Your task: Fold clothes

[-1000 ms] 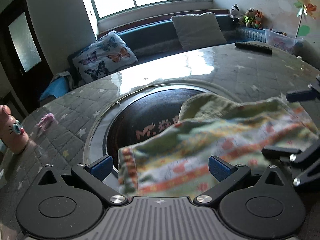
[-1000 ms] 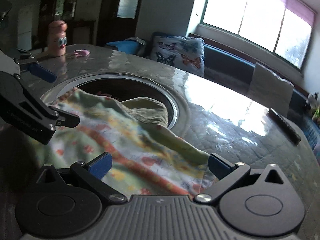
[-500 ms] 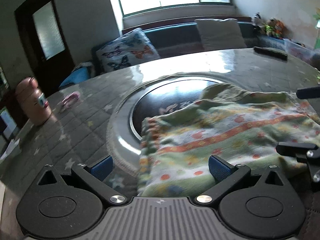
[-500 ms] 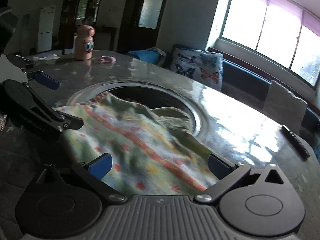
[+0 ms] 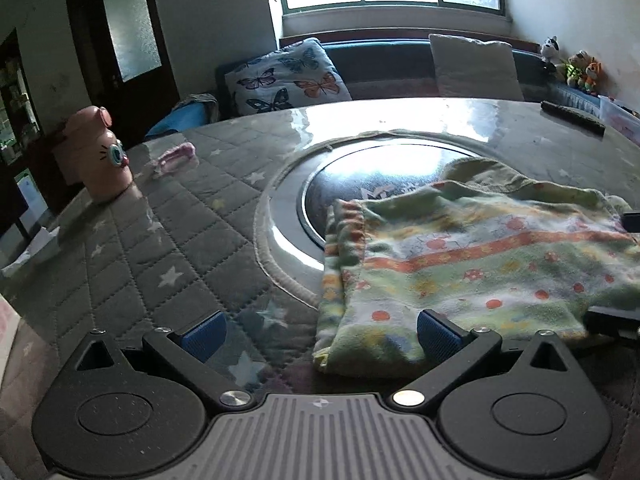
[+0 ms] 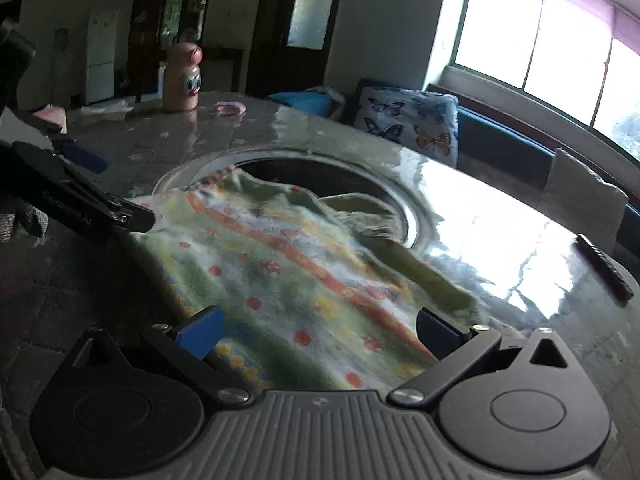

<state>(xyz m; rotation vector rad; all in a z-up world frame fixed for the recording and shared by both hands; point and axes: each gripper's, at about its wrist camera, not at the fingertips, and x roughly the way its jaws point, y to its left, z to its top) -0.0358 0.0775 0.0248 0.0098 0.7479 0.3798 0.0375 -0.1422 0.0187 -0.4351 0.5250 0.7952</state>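
The round surface [image 5: 168, 248], under a grey quilted star-print cover, has a glossy dark circular inset [image 5: 360, 176] with a silver rim at its middle. A folded green fleece cloth [image 5: 472, 264] with orange stripes and dots lies partly over that inset. A pink cartoon-eyed bottle [image 5: 102, 156] stands near the far-left edge, a small pink object [image 5: 176, 156] beside it, and a black remote [image 5: 572, 118] lies at the far right.

Fleecy cloth garment [image 5: 472, 264], glossy quilted table [image 5: 160, 248]
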